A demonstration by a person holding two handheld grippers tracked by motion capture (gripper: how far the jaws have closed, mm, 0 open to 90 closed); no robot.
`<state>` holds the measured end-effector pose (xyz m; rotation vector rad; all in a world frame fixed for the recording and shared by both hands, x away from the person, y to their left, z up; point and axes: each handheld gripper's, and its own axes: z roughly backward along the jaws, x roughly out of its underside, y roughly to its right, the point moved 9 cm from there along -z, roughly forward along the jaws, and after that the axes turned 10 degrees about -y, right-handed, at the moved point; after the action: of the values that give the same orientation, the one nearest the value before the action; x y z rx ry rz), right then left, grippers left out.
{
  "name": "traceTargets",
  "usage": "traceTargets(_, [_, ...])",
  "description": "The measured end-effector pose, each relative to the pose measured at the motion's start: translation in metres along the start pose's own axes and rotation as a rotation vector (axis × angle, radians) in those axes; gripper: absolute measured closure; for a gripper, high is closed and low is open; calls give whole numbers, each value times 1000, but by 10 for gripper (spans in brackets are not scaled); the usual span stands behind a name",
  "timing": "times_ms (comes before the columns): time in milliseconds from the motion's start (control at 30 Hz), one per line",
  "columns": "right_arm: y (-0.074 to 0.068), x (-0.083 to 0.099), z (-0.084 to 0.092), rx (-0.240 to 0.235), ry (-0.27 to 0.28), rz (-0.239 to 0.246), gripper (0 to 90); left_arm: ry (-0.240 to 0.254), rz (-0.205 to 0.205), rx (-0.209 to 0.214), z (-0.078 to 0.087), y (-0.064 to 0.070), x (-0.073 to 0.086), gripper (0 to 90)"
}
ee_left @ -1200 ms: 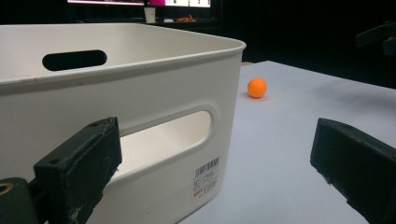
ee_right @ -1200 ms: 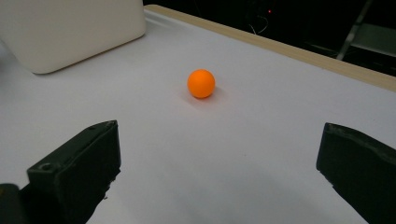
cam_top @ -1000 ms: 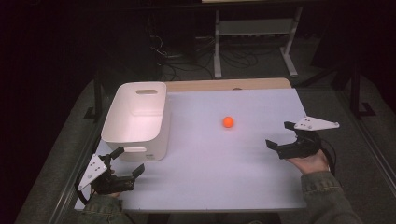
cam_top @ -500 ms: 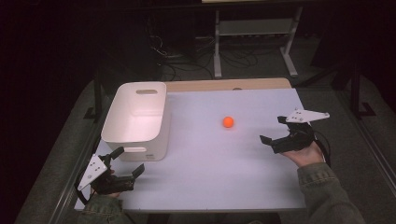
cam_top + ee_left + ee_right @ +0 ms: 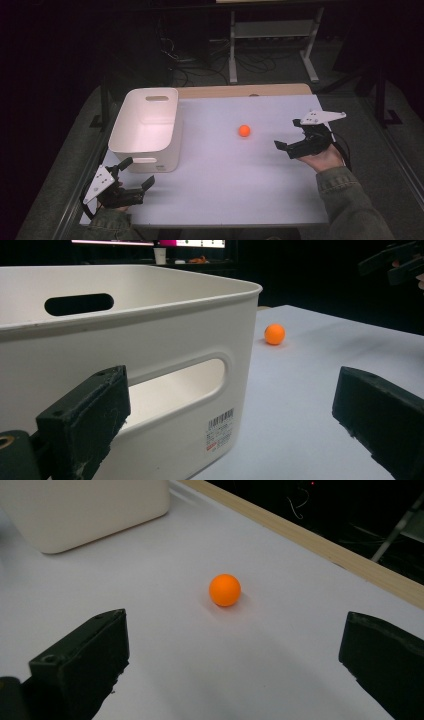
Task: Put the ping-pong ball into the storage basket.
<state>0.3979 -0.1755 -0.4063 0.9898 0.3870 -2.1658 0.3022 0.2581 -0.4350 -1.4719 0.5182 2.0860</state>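
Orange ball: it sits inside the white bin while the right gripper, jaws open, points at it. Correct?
Not quite. The orange ball lies on the white table, apart from the white bin, as the high view shows. The right gripper does point at it with jaws open.

One orange ball. One white plastic bin, two handle slots, one barcode label. One white table. Two handheld grippers: left gripper, right gripper. One metal shelf frame behind.
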Motion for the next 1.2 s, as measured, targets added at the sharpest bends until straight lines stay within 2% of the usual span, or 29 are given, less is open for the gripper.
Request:
traceTargets(367, [5,-10,-3,6,-24,20,0,1,0,1,0,0,0,16])
traceTargets(1200, [13,-29,-18,-11,-74,48,0,4,2,2,0,0,0,16])
